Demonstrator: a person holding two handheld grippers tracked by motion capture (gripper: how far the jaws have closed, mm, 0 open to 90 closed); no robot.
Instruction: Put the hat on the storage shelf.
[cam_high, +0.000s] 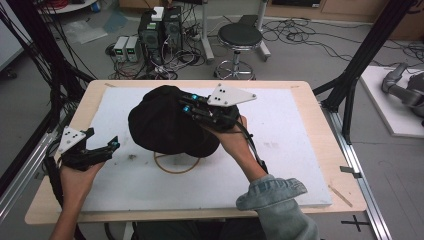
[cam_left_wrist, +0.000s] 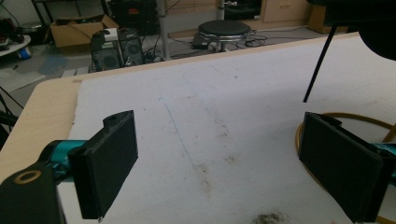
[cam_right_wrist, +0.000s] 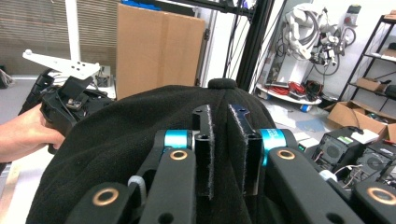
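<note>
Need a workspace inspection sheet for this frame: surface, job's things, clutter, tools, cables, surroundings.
Surface: white mat on a wooden table, stained near the front left.
Job's things: black cap mid-mat; tan loop lies partly under its front edge.
Clutter: nothing seen on the mat besides stains.
Tools: right tool nearly shut, jaws pinching a fold of the cap's cloth; left tool open, nothing between its jaws, resting at the mat's left.
Cables: one trails from the right tool along the forearm; tangles on the floor behind the table.
Surroundings: stool, computer towers, black frame posts, cardboard boxes.
</note>
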